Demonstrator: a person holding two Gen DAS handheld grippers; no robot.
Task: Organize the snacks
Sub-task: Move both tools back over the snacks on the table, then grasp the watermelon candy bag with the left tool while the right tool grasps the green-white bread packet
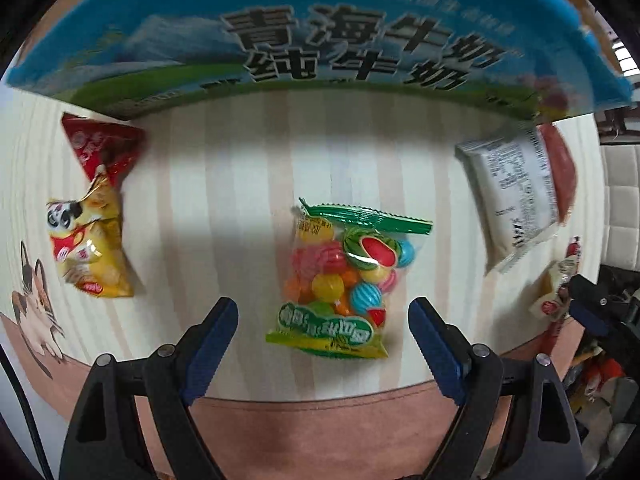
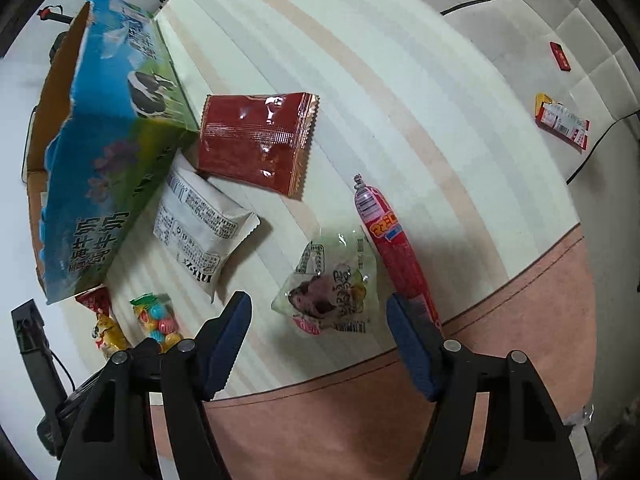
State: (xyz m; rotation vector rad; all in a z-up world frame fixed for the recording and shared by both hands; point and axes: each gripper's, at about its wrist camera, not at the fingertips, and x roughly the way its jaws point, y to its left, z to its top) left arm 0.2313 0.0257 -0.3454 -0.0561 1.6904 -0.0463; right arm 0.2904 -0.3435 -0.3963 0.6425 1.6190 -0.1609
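Observation:
A bag of colourful round candies [image 1: 336,280] lies flat on the striped table, between the fingers of my left gripper [image 1: 323,306]. The jaws stand open and wide of the bag on both sides, pointing straight down. My right gripper [image 2: 318,300] is open around a clear packet with a dark snack [image 2: 328,288], and its pads do not touch the packet. Its right finger sits by the lower end of a red sausage stick [image 2: 396,248]. The open blue milk carton box [image 2: 100,152] stands at the back left. In the left wrist view this box [image 1: 320,40] fills the top.
A white packet [image 2: 200,228] and a dark red packet [image 2: 256,140] lie beside the box. A yellow panda packet [image 1: 90,248] and a red one [image 1: 104,148] lie at the left. The table's pink border [image 2: 360,408] marks its near edge. Small boxes [image 2: 562,120] lie on the tiled floor.

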